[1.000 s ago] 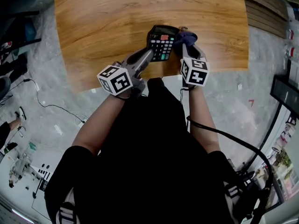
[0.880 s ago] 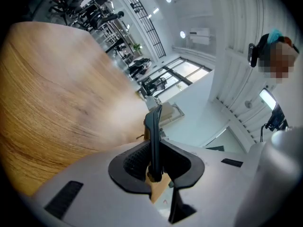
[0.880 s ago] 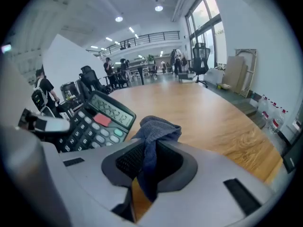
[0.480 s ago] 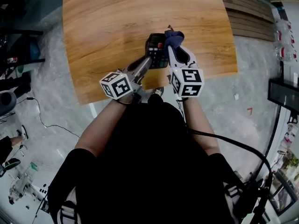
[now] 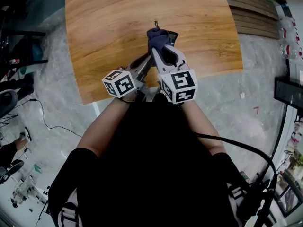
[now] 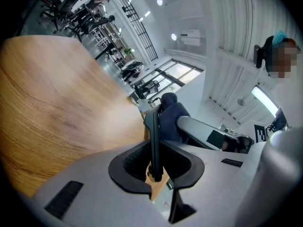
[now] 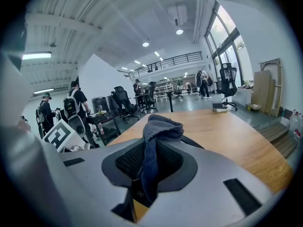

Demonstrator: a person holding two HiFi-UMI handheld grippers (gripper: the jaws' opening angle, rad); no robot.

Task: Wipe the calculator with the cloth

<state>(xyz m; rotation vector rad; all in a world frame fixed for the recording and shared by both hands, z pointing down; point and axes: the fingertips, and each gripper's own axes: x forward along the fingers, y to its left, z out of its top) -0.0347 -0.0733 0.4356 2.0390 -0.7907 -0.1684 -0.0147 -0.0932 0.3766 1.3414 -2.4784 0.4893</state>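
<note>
We've got the left gripper (image 6: 154, 162) clamped on the calculator (image 6: 154, 131), edge-on over the table (image 5: 109, 32). Our right gripper (image 7: 149, 167) pinches the dark blue cloth (image 7: 158, 131), bunched just beside the calculator's far end.

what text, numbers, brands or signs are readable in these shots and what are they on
No text can be read.
calculator: edge-on in the left gripper, key face unseen; in the head view the cloth mostly covers it.
marker cubes: black-and-white square patterns, no words.
small mark below the right gripper: too small to read.
</note>
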